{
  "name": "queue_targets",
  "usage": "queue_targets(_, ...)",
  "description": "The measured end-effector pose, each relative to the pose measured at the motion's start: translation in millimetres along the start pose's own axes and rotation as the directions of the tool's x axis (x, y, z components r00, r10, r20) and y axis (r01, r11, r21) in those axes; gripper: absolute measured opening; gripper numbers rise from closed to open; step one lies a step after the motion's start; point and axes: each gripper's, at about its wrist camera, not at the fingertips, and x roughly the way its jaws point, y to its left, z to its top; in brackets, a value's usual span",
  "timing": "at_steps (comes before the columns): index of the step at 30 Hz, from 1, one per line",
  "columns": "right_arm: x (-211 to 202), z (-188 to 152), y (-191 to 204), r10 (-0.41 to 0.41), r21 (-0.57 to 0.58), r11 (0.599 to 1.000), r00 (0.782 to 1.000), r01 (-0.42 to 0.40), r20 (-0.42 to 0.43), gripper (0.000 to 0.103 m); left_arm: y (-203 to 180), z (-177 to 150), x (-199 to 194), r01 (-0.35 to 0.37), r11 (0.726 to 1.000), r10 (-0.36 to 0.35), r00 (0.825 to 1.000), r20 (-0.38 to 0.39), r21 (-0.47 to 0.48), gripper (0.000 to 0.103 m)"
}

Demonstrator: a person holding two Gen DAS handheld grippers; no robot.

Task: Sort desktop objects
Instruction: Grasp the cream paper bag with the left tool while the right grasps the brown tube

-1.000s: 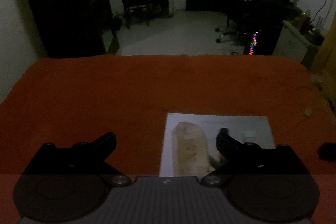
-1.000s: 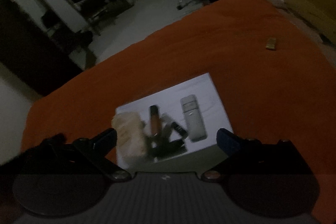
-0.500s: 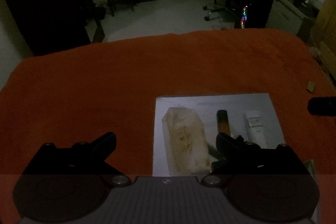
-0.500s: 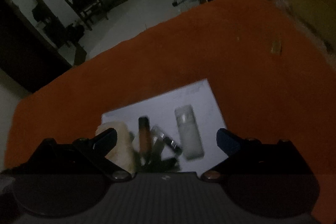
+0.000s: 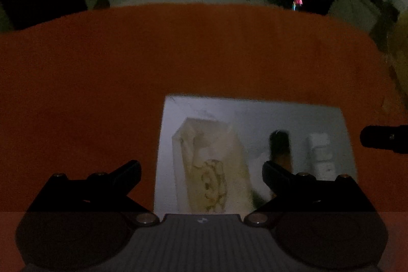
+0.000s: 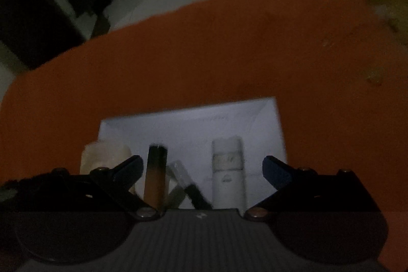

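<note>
Both views are dim and blurred, so fine detail is lost. The left claw (image 5: pixel 201 170) is held wide open with nothing between its fingers, above a clear bag (image 5: pixel 211 167) whose yellowish contents cannot be identified; the bag's near end is hidden behind the claw body. The bag lies on a white sheet (image 5: pixel 255 111) spread over the orange desk (image 5: pixel 102 68). Beside the right finger a brown tube (image 5: pixel 280 149) is partly covered, and beyond it a white device (image 5: pixel 318 152) is seen. At the right edge a dark shape (image 5: pixel 382 139), cut off, cannot be made out. The right claw (image 6: pixel 201 167) is likewise open and empty, with the tube (image 6: pixel 155 175), a dark-tipped clear stick (image 6: pixel 186 182) and the white device (image 6: pixel 228 170) between its fingers, their near ends hidden.
</note>
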Motion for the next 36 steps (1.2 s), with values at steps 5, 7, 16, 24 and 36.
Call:
queue_targets(5,32.0,-13.4,31.0,0.021,-0.073,0.997,0.999,-0.024,-0.044,0.087,6.3,-13.4,24.5,0.017,1.0,-0.018,0.998,-0.057,-0.023,0.102)
queue_targets(7,39.5,-19.1,45.1,0.023,-0.107,0.994,0.998,-0.029,-0.063,0.082,9.4,-19.8,25.4,0.063,0.997,-0.067,0.995,-0.074,-0.049,0.102)
queue_targets(16,58.9,-32.4,64.4,0.049,-0.08,0.995,0.997,-0.054,-0.061,0.067,8.0,-31.3,25.7,0.06,0.995,-0.065,0.996,-0.067,-0.078,0.102)
queue_targets(24,76.4,-28.5,60.8,0.021,-0.072,0.997,0.996,-0.027,-0.082,0.066,3.5,-27.8,31.4,0.011,0.996,-0.018,0.997,-0.078,-0.087,0.102)
queue_targets(36,74.6,-43.5,54.2,0.05,-0.087,0.995,0.998,-0.052,-0.033,0.028,-0.7,-35.6,38.7,0.073,0.995,-0.081,0.989,-0.127,-0.069,0.056)
